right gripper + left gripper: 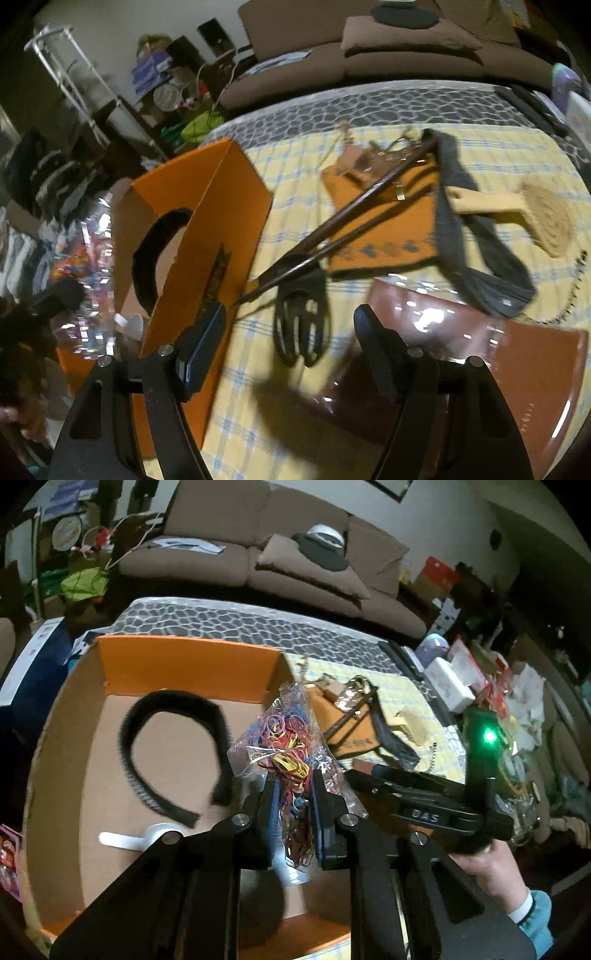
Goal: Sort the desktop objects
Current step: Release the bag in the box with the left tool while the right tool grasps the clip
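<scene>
My left gripper (294, 790) is shut on a clear bag of coloured rubber bands (284, 738) and holds it above the orange cardboard box (184, 664). A black headband (166, 753) and a white spoon-like piece (136, 840) lie inside the box. My right gripper (291, 332) is open and empty above the yellow checked cloth (266, 424), just over a black hair claw clip (301, 325). Beside it lie dark chopsticks (354, 214), a grey band (469, 236), an orange pouch (391, 229), a straw brush (543, 218) and a brown wallet in clear wrap (498, 350).
The box wall (207, 236) stands just left of my right gripper. The rubber band bag also shows at the left of the right wrist view (85, 266). A brown sofa (258, 554) lies behind the table. Clutter of white boxes (450, 683) fills the table's right end.
</scene>
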The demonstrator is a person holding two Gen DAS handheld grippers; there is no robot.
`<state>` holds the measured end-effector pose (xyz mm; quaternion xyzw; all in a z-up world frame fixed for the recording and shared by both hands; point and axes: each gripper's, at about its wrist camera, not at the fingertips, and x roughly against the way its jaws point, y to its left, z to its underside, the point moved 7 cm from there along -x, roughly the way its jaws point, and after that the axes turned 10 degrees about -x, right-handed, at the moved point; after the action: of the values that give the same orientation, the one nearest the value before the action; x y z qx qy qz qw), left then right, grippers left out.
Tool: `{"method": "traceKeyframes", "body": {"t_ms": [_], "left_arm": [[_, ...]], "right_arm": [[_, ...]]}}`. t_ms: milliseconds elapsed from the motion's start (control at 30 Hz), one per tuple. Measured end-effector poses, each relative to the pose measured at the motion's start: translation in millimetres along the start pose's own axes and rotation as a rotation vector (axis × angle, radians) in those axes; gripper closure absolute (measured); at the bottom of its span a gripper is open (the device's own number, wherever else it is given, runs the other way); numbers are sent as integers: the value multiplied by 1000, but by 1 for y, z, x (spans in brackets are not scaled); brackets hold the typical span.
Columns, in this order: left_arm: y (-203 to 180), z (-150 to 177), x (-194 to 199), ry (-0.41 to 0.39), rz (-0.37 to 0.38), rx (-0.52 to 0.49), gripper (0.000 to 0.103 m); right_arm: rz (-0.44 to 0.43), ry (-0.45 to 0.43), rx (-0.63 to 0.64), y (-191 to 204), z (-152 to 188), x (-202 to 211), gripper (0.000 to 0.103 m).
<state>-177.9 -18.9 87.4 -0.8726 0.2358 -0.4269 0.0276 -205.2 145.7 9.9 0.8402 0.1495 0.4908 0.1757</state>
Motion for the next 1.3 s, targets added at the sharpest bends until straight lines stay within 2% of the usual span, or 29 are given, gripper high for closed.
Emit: {"method": "traceKeyframes", "body": {"t_ms": [133,200,267,333,500,600,867,1067,1167,1233,1300], "left_arm": [[29,8,12,0,-11,33,89],[45,11,18,3,-31,51,89],[60,15,24,8,-54,63,89],[73,20,30,20,-72,66,89],[94,35,40,54,-124,64,89],[98,48,39,104,-136,32,89],[100,76,31,224,-213,-52,88],[97,90,18,316,-255,-108,86],[100,92,12,332,-290,-114,79],[99,87,16,301,-266,-92,58],[101,77,28,234,-258,-55,53]], "right_arm": [[33,20,17,6,2,-23,30],[43,30,23,7,4,-32,34],[56,38,37,7,5,-38,58],[101,21,68,8,6,-40,68],[101,-12,64,7,1,-27,69],[96,-19,71,8,-1,-16,69],[17,-77,99,34,-7,26,69],[-30,-72,135,60,-1,35,69],[-64,-74,137,69,0,37,69],[-76,-81,145,73,-1,40,69],[-102,-86,142,77,-1,43,69]]}}
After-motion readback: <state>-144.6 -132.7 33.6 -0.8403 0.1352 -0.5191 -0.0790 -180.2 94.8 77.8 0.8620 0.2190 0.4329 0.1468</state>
